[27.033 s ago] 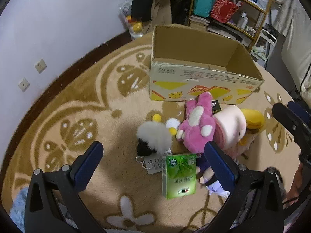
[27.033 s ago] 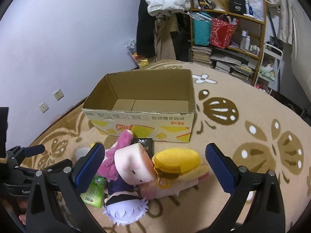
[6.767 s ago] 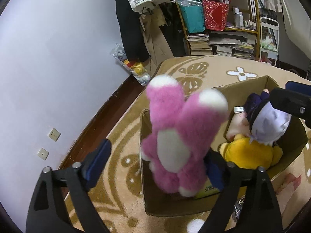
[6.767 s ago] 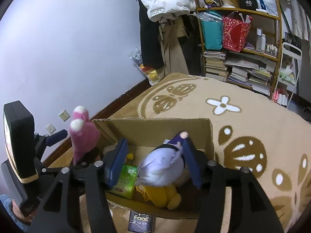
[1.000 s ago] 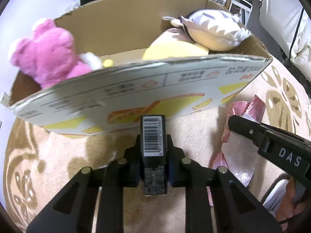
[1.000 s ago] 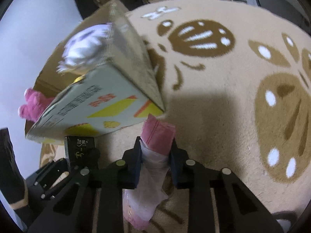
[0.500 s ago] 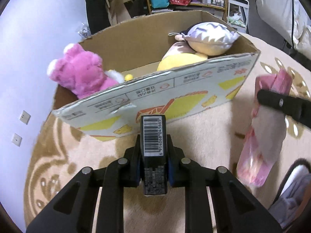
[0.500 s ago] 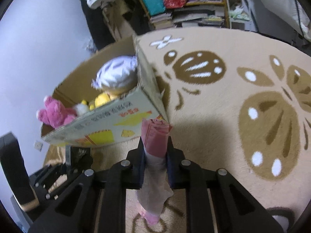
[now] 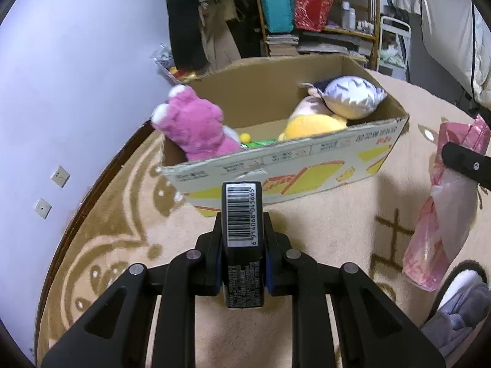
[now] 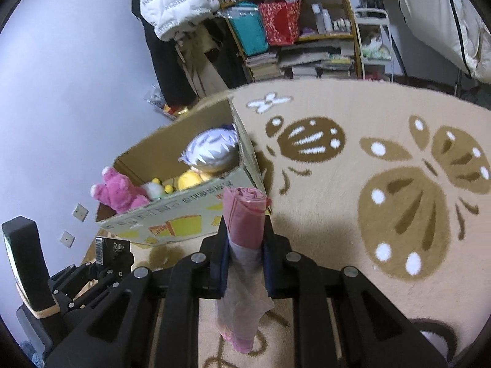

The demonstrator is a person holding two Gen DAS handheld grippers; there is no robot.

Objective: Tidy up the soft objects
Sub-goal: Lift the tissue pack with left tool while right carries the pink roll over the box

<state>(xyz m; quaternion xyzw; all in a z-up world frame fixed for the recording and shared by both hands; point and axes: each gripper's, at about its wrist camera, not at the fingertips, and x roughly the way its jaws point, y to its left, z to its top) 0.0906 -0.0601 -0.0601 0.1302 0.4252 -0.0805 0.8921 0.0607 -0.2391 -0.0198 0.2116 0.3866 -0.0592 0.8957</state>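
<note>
The black packet with a barcode [image 9: 242,239] stands pinched upright between the jaws of the left gripper [image 9: 242,251], clear of the rug [image 9: 322,224]. At its twelve o'clock sits the cardboard box [image 9: 307,165], with the pink plush [image 9: 193,128] and white-haired doll [image 9: 353,96] inside. The right gripper [image 10: 245,254] is clamped on a pink plastic-wrapped roll [image 10: 244,214], the box at its eleven o'clock.
</note>
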